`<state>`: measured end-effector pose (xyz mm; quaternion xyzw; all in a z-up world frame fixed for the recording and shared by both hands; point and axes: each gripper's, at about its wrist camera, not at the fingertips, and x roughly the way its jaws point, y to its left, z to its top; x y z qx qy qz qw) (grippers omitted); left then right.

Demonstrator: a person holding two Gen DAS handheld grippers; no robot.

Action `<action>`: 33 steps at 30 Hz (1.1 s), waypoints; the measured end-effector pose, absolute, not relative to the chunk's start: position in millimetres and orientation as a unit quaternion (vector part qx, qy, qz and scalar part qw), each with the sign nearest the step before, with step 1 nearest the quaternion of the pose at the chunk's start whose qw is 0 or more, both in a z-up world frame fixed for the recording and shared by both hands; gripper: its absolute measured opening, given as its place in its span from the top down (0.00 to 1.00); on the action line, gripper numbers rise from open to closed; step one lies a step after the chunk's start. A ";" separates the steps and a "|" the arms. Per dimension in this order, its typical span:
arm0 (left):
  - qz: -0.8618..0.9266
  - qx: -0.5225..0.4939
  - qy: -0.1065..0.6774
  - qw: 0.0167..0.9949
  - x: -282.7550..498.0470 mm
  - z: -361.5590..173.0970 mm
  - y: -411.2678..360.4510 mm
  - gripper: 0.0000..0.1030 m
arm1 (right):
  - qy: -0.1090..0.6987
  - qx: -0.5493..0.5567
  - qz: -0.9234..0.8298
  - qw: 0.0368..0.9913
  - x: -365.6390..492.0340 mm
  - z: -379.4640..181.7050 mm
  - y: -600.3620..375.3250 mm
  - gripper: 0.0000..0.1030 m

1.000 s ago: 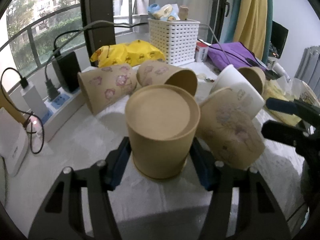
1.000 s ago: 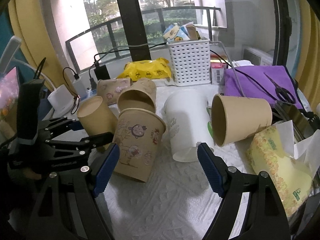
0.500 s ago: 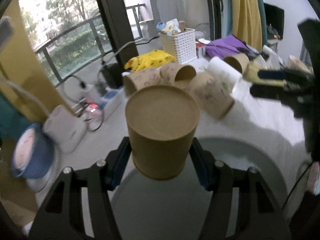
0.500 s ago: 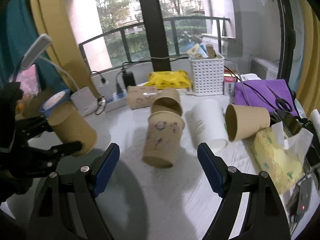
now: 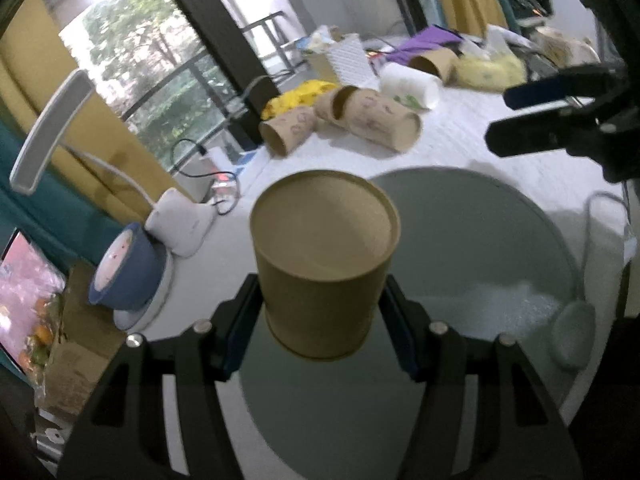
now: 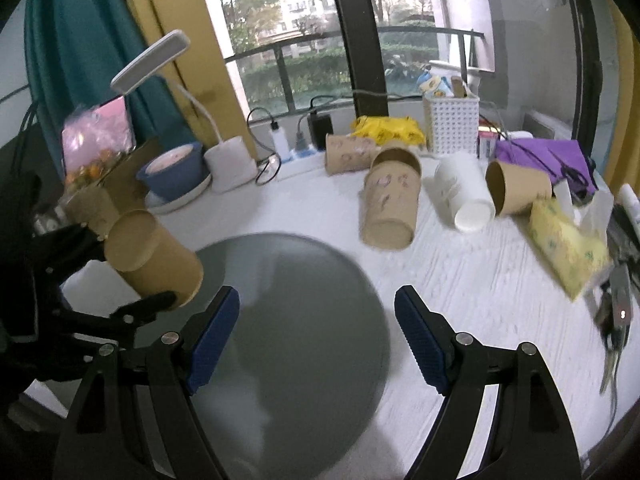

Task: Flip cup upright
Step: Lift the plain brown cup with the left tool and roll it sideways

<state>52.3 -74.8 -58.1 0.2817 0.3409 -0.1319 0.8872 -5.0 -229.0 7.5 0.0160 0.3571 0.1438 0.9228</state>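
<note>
My left gripper [image 5: 320, 332] is shut on a plain brown paper cup [image 5: 324, 260], base facing the camera, held in the air over a round grey mat [image 5: 480, 264]. In the right wrist view the same cup [image 6: 152, 256] lies tilted in the left gripper [image 6: 120, 272] at the mat's left edge [image 6: 296, 320]. My right gripper [image 6: 316, 320] is open and empty above the mat; it also shows at the right of the left wrist view [image 5: 540, 116].
Several paper cups lie on their sides at the back: a printed one [image 6: 390, 208], a white one [image 6: 464, 192], a brown one [image 6: 516, 188]. A white basket [image 6: 452, 124], blue bowl [image 6: 174, 168], desk lamp [image 6: 230, 160] and tissue pack [image 6: 568, 248] stand around.
My left gripper has lifted the brown cup away from the pile and carried it back over the grey mat. My right gripper has also pulled back from the cups.
</note>
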 end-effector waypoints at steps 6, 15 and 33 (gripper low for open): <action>-0.140 0.318 0.343 0.873 44.4 -69.6 -99.3 0.41 | 0.366 0.016 0.128 0.922 -18.0 4.4 -240.2 0.20; -0.152 0.374 0.351 0.845 43.7 -81.3 -129.9 0.39 | 0.376 0.044 0.115 0.918 -9.6 -10.5 -266.1 0.20; -0.172 0.401 0.366 0.822 41.3 -91.4 -170.4 0.25 | 0.369 0.065 0.116 0.920 -18.8 -15.8 -294.6 0.20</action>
